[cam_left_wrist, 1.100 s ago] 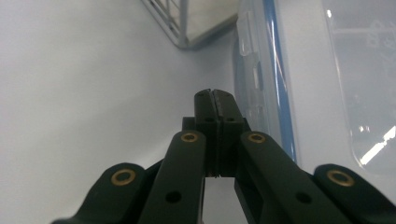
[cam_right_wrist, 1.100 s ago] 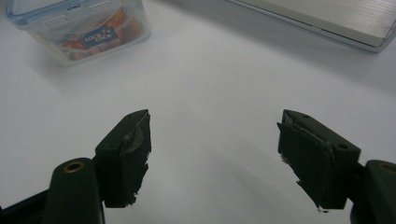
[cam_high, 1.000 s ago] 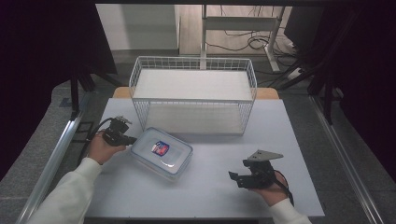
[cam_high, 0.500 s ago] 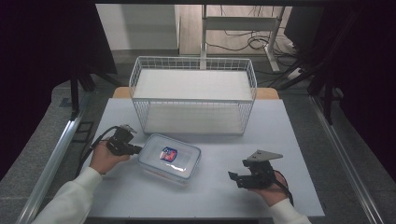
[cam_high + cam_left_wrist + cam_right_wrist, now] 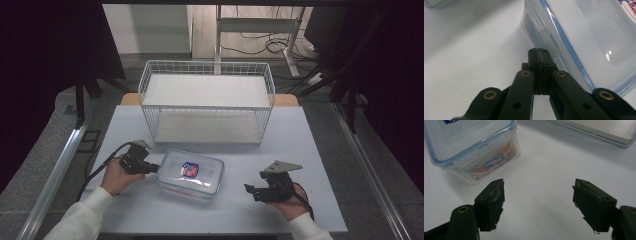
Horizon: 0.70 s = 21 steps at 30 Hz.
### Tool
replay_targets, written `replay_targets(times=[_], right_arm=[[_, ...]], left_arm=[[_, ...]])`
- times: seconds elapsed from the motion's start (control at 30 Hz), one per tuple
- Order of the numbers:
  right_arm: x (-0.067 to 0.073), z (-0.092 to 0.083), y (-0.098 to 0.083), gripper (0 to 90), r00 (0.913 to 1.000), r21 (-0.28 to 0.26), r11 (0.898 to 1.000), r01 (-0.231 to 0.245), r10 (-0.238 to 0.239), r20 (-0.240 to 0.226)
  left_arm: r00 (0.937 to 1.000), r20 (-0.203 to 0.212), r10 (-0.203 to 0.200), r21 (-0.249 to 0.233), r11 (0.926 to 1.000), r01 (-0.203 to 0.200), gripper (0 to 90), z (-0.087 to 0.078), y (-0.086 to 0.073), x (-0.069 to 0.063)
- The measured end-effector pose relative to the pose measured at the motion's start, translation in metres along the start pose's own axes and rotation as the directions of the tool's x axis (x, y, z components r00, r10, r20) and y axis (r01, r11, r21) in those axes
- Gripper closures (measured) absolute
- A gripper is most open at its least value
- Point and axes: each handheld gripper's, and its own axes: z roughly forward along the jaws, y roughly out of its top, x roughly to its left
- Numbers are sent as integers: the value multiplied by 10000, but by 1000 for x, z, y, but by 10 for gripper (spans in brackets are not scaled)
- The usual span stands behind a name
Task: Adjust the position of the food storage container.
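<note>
A clear plastic lidded box (image 5: 190, 172) with a blue seal and a red-blue sticker lies on the white table, front middle. Packets with printed labels show through its wall (image 5: 471, 147). My left gripper (image 5: 150, 169) is shut with nothing between its jaws, and its tips (image 5: 539, 51) rest against the latch flap on the box's left end (image 5: 586, 32). My right gripper (image 5: 252, 190) sits low on the table to the right of the box, a short way off. It stands open (image 5: 538, 185) with only bare table between its pads.
A white wire basket (image 5: 207, 100) with a solid floor stands at the back middle of the table (image 5: 300, 150), just behind the box; its base edge (image 5: 599, 130) is in the right gripper view. Dark floor and metal rails flank the table.
My left gripper has slid right and toward the front, and the box has shifted the same way ahead of it. The right gripper has stayed put.
</note>
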Motion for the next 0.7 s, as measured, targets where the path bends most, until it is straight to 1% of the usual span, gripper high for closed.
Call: replay_targets(times=[0.1, 0.2, 0.27, 0.43, 0.5, 0.53, 0.6, 0.63, 0.7], right_arm=[[0, 0, 0, 257, 10000, 15, 10000, -1, 1, 9], [0, 0, 0, 257, 10000, 17, 10000, -5, 5, 16], [0, 0, 0, 257, 10000, 38, 10000, 8, -8, 33], [0, 1, 0, 257, 10000, 40, 10000, 11, -11, 31], [0, 1, 0, 257, 10000, 41, 10000, 19, -19, 33], [0, 1, 0, 257, 10000, 46, 10000, 16, -16, 37], [0, 1, 0, 257, 10000, 52, 10000, 12, -12, 36], [0, 1, 0, 257, 10000, 37, 10000, 2, -2, 26], [0, 1, 0, 257, 10000, 45, 10000, 7, -7, 24]], left_arm=[[9995, 309, -82, -96, 9999, 85, 900, 2, 0, -3], [9988, 494, -63, -93, 9999, 68, 900, 4, 0, -5], [9980, 625, -122, -123, 9998, 130, 900, 5, -1, -7], [9942, 1054, -190, -207, 9996, 213, 900, 8, -2, -12], [9931, 1154, -209, -231, 9995, 237, 900, 9, -2, -13], [9933, 1145, -176, -232, 9995, 204, 900, 10, -1, -14], [9954, 956, 55, -139, 9999, -41, 900, 11, 2, -20], [9950, 989, 131, -133, 9998, -118, 900, 12, 3, -23], [9915, 1298, 37, -184, 9998, -13, 900, 15, 4, -24]])
